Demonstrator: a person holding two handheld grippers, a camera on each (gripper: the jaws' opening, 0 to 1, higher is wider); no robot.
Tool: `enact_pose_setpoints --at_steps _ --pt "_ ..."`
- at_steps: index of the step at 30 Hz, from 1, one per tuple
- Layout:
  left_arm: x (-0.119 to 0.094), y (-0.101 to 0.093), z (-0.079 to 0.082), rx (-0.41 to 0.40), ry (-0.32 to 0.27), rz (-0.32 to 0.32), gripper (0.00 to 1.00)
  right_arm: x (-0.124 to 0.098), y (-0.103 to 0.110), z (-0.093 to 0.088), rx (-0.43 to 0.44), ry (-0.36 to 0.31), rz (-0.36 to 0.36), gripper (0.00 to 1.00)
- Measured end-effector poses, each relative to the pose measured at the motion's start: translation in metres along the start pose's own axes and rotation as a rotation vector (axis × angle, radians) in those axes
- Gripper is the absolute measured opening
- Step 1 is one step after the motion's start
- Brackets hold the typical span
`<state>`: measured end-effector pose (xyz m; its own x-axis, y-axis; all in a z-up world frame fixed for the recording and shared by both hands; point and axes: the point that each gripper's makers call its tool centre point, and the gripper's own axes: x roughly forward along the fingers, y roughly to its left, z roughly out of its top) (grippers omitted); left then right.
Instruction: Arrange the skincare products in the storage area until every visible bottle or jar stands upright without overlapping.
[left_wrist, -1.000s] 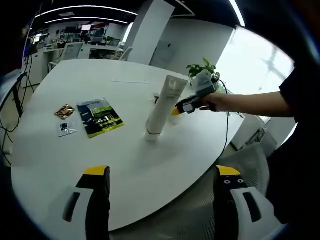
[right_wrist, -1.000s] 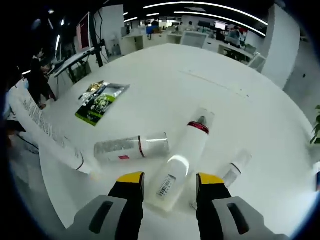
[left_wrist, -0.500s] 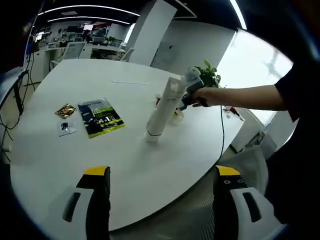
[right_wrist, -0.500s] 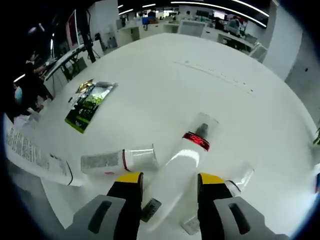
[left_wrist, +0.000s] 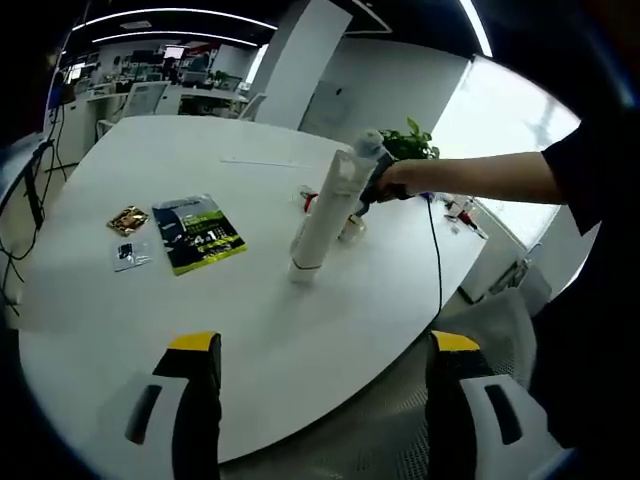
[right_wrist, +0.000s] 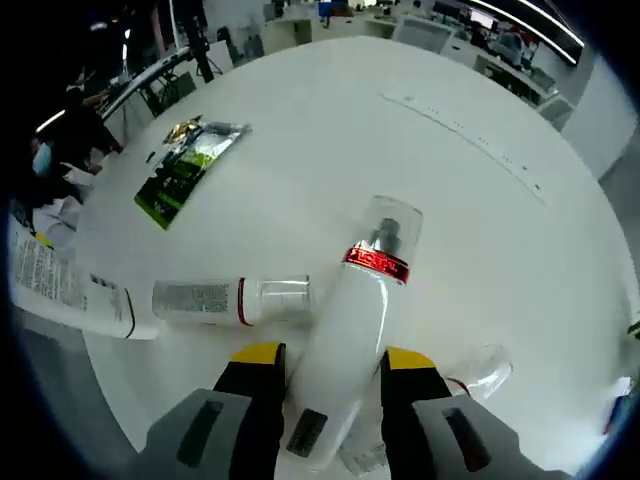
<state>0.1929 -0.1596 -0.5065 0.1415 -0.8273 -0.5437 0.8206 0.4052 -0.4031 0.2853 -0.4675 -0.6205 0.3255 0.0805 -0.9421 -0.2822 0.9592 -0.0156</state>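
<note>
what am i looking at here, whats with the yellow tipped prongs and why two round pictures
A person holds a pair of handheld tongs in each hand; each carries a fisheye camera looking along its own prongs.

In the left gripper view, the left tongs hang open over a round white table. On it stands a tall white tube, with a green packet and small sachets lying nearby. The person's arm reaches in from the right with the other tongs.

The right gripper view looks down on the right tongs, which sit around a lying white bottle with a red band. A smaller clear-capped bottle lies beside it.
</note>
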Motion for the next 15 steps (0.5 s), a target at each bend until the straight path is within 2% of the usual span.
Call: enact_pose_setpoints --at_steps 1,2,8,9,10,12,15 --pt "0.000 0.000 0.000 0.000 0.002 0.000 0.77 0.001 -0.003 0.001 -0.015 0.003 -0.025 0.31" --pt "0.000 0.000 0.000 0.000 0.003 -0.001 0.77 0.001 0.000 0.004 -0.005 0.001 -0.003 0.31" --pt "0.000 0.000 -0.001 -0.003 0.005 -0.001 0.77 0.000 0.002 0.002 -0.043 0.024 0.006 0.27" --pt "0.000 0.000 -0.001 -0.003 0.005 -0.001 0.77 0.000 -0.001 0.003 -0.033 0.014 0.000 0.25" --pt "0.001 0.000 -0.001 -0.003 0.006 -0.002 0.77 0.001 -0.001 0.005 0.021 0.000 -0.003 0.23" --pt "0.001 0.001 -0.002 -0.004 0.012 -0.001 0.76 0.000 -0.005 0.003 0.020 -0.004 -0.001 0.21" --pt "0.001 0.000 -0.002 -0.003 0.014 -0.005 0.76 0.001 -0.007 0.004 0.062 -0.040 0.002 0.20"
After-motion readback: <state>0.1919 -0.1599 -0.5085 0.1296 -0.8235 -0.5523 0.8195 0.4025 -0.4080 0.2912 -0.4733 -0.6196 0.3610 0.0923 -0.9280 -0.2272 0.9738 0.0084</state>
